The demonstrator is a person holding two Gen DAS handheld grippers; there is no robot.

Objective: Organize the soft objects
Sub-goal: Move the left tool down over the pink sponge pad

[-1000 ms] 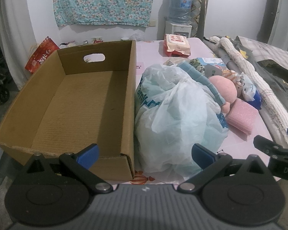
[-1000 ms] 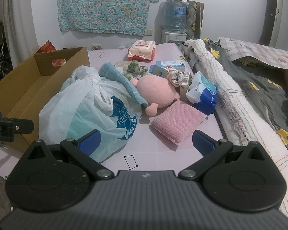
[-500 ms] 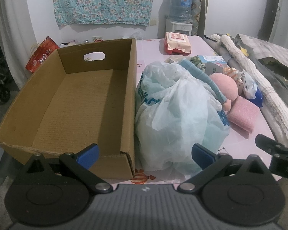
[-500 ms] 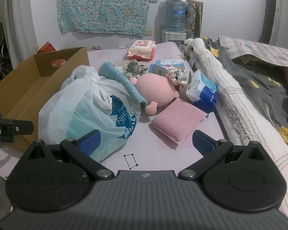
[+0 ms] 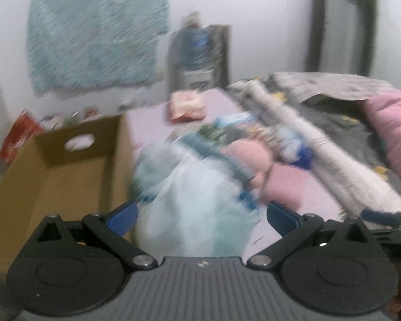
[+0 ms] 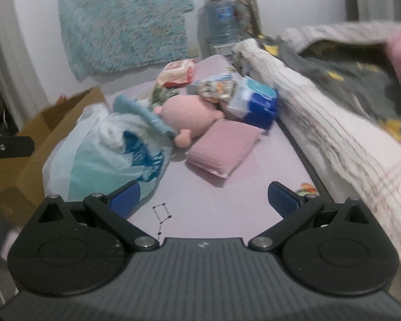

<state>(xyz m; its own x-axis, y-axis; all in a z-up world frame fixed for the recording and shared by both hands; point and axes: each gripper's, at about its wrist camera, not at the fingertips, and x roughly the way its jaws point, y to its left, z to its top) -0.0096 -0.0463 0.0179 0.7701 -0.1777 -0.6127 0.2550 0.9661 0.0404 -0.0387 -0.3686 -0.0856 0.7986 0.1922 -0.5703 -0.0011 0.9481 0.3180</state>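
A full pale plastic bag (image 5: pixel 197 200) (image 6: pixel 107 157) lies on the pink bed sheet beside an empty cardboard box (image 5: pixel 56 171) (image 6: pixel 53 117). Behind the bag lie a pink plush toy (image 6: pixel 187 115) (image 5: pixel 248 152), a pink pad (image 6: pixel 224 147) (image 5: pixel 288 184), a blue-and-white tissue pack (image 6: pixel 254 101) and a blue towel (image 6: pixel 139 112). My left gripper (image 5: pixel 201 218) is open, just before the bag. My right gripper (image 6: pixel 203 198) is open over bare sheet, short of the pink pad. The left view is motion-blurred.
A rolled white blanket (image 6: pixel 320 123) and grey bedding (image 6: pixel 355 72) run along the right. A wet-wipes pack (image 6: pixel 177 73) lies at the far end of the bed. A water dispenser (image 6: pixel 222 21) stands by the wall. The left gripper's finger (image 6: pixel 10 147) shows at the right view's left edge.
Both grippers swung right and tilted; the bag now sits centred before the left gripper, and the box has slid left in both views. Both stay open and empty.
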